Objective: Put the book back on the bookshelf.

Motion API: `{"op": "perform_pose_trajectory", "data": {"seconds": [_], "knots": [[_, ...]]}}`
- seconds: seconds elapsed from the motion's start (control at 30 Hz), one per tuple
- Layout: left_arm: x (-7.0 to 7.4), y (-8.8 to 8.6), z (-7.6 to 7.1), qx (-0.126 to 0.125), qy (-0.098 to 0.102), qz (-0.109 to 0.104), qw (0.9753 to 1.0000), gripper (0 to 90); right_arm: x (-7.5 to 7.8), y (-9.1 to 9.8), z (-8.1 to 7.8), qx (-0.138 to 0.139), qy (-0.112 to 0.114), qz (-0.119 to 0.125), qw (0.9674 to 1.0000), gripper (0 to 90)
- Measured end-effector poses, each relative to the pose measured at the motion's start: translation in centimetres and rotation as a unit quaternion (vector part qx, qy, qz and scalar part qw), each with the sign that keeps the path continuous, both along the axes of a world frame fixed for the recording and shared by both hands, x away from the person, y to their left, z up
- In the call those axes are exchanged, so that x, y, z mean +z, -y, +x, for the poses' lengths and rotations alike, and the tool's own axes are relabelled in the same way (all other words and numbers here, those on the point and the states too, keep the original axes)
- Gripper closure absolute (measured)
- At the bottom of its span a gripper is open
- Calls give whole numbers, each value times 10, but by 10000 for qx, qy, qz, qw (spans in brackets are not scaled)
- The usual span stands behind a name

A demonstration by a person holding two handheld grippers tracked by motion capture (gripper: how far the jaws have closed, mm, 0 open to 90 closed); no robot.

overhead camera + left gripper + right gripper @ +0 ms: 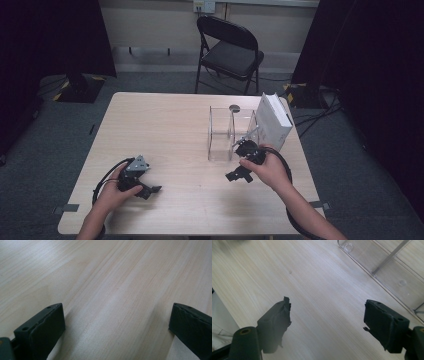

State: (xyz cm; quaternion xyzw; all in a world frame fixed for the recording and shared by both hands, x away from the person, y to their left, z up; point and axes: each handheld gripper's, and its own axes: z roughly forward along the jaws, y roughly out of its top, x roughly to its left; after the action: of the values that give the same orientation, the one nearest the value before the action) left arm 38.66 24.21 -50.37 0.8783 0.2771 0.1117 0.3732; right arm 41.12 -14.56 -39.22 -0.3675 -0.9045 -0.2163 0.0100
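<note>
A clear acrylic divider rack (227,132) stands on the light wood table (170,130) at the right, with a white box (274,120) leaning in its right slot. My right gripper (238,175) hovers just in front of the rack, jaws wide apart and empty; in the right gripper view (327,322) the rack's base (387,267) lies ahead to the right. My left gripper (150,191) rests low over the table at the front left, open with bare wood between its jaws (117,322).
A black folding chair (227,50) stands beyond the table's far edge. A small dark round disc (233,107) lies on the table behind the rack. Dark curtains and cables flank the table on both sides.
</note>
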Motion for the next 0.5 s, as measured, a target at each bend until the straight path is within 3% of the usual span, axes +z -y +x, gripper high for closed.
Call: {"op": "perform_pose_trajectory", "data": {"seconds": [0.3, 0.33, 0.4, 0.43, 0.5], "knots": [[0, 0, 0, 31, -5, -44, 10000, 0, -7, -6, 0, 51, -55, 110, 9999, 208], [0, -1, 0, -28, 9, 43, 10000, 0, -7, -6, 0, 47, -47, 133, 9999, 208], [0, 0, 0, 16, -2, -25, 10000, 0, -8, -7, 0, 65, -47, 158, 9998, 208], [0, 0, 0, -24, 8, 40, 10000, 0, -9, -9, 0, 57, -40, 180, 9998, 208], [0, 0, 0, 27, -4, -39, 10000, 0, -10, -11, 0, 95, -17, 179, 9998, 208]]}}
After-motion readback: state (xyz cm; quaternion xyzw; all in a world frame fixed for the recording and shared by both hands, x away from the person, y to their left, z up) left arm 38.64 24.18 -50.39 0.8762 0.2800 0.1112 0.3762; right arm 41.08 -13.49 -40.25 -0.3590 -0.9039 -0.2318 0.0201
